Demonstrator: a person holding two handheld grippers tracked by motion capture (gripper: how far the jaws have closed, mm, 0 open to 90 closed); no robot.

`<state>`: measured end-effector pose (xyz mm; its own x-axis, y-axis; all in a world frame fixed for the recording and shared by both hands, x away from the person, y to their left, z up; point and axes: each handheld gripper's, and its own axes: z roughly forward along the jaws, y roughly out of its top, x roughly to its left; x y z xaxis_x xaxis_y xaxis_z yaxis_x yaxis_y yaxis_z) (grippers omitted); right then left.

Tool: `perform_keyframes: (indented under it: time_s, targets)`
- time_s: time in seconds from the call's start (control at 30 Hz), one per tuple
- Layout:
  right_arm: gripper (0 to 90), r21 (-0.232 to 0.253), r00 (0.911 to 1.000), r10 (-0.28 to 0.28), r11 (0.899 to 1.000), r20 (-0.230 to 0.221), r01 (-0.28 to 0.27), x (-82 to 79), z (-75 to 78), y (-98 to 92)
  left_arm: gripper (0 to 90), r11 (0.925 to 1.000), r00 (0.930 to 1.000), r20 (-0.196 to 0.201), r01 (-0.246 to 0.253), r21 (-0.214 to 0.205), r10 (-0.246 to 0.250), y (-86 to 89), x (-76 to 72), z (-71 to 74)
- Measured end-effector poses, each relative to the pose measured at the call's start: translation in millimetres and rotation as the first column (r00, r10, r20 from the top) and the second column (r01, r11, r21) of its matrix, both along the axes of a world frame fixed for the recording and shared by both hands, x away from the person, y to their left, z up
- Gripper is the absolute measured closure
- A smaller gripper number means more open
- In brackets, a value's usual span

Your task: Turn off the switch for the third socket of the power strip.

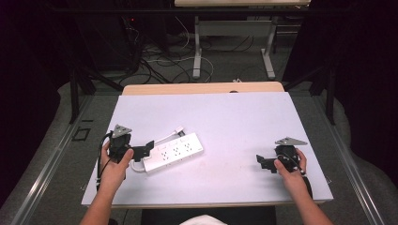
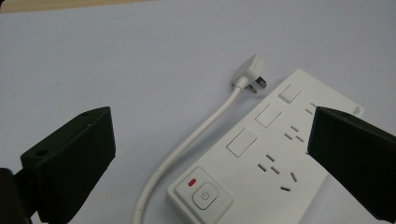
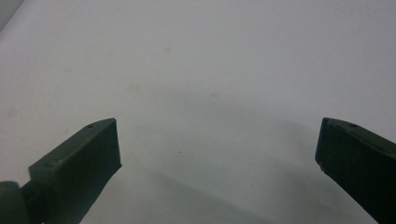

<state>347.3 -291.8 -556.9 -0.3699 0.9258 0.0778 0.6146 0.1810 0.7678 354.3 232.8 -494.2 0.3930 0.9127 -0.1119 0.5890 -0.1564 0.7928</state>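
A white power strip (image 1: 173,152) lies at an angle on the left half of the white table top (image 1: 234,122). Its white cable (image 2: 187,149) curls away from the switch end to a flat plug (image 2: 250,72) resting on the table. The strip shows a round power button (image 2: 204,197) with a small red mark beside it, and several sockets. My left gripper (image 1: 149,146) is open at the strip's near end, its jaws wide on either side of that end without touching it. Far off at the right, my right gripper (image 1: 265,163) hangs open over bare table.
The table's far edge is a wooden strip (image 1: 202,87). Beyond it are cables on the floor and the metal legs of another table (image 1: 197,51). A person's forearms come in from the bottom edge.
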Motion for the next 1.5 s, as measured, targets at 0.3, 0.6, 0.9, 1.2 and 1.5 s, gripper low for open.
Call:
perform_keyframes:
  time_s: [0.3, 0.6, 0.9, 1.2, 1.5]
  targets:
    - [0.0, 0.000, 1.0000, 0.002, 1.000, 0.000, -0.002, -0.1, 0.3, -0.6, 1.2, 0.9990, 0.9990, -0.010, -0.044, 0.004, 0.044, 10.3, -0.2, -13.8]
    - [0.0, 0.002, 1.0000, 0.001, 1.000, 0.000, -0.001, 0.0, 0.3, -0.9, 1.6, 0.9954, 0.9954, -0.007, -0.095, -0.011, 0.095, 22.4, 1.8, -23.0]
    - [0.0, 0.001, 1.0000, -0.001, 1.000, -0.001, 0.001, 0.3, 0.1, -1.3, 2.0, 0.9909, 0.9910, -0.013, -0.133, -0.015, 0.133, 34.7, 3.8, -32.3]
    - [0.0, 0.002, 1.0000, -0.003, 1.000, -0.002, 0.003, 0.3, 0.0, -1.3, 2.6, 0.9852, 0.9858, -0.012, -0.168, -0.036, 0.167, 42.7, 4.0, -38.0]
    - [0.0, -0.001, 1.0000, -0.001, 1.000, 0.000, 0.001, 0.8, 0.0, -1.7, 2.7, 0.9830, 0.9844, -0.021, -0.176, -0.053, 0.175, 45.6, 5.2, -42.2]
